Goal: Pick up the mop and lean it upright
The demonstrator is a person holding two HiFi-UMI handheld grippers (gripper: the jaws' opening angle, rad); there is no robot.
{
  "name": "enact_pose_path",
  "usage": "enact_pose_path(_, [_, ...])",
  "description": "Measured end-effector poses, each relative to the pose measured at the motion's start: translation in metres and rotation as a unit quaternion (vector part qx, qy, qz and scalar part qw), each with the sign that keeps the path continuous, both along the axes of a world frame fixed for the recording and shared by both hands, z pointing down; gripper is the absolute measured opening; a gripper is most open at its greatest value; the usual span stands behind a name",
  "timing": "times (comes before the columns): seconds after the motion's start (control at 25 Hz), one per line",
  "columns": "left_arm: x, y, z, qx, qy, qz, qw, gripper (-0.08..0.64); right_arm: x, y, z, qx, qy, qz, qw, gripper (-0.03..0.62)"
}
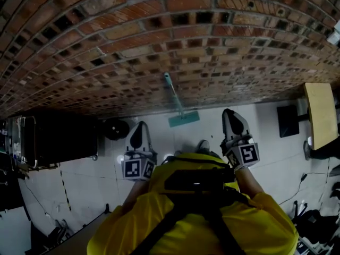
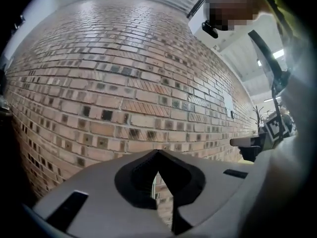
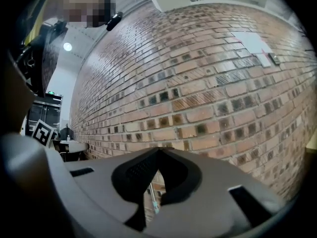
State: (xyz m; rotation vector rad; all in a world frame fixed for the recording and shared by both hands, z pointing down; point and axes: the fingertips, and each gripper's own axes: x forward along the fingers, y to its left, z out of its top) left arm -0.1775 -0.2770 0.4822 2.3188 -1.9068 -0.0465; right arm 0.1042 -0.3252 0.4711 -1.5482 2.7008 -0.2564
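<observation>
Mop upright against the wall, both grippers shut and empty.
Only the head view shows the mop [image 1: 183, 118]: at 12 o'clock from the person, teal head on the floor [image 1: 79, 185], handle leaning on the wall [image 1: 159, 36]. The left gripper [image 1: 139, 137] sits at 11 o'clock and the right gripper [image 1: 234, 124] at 1. Their own views show closed jaws facing brick, holding nothing.

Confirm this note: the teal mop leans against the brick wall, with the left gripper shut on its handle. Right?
Not quite. The left gripper is shut, but on nothing: the head view shows the mop leaning against the brick wall on its own, well ahead of the gripper.
</observation>
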Motion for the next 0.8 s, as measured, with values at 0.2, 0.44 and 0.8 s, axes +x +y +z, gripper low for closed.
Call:
enact_pose_path(0.2, [-0.013,-0.011,0.0,0.001,-0.008,-0.014,0.9999,-0.003,-0.015,0.006,0.003,0.001,0.01,-0.008,1.0,0.006])
enact_pose_path(0.44, [-0.011,-0.013,0.004,0.0,-0.033,0.003,0.9995,-0.003,-0.021,0.011,0.003,0.004,0.014,-0.007,1.0,0.005])
enact_pose_path(0.8, [-0.003,-0.017,0.007,-0.016,-0.042,0.017,0.9988,-0.003,-0.031,0.014,0.005,-0.012,0.009,-0.015,1.0,0.005])
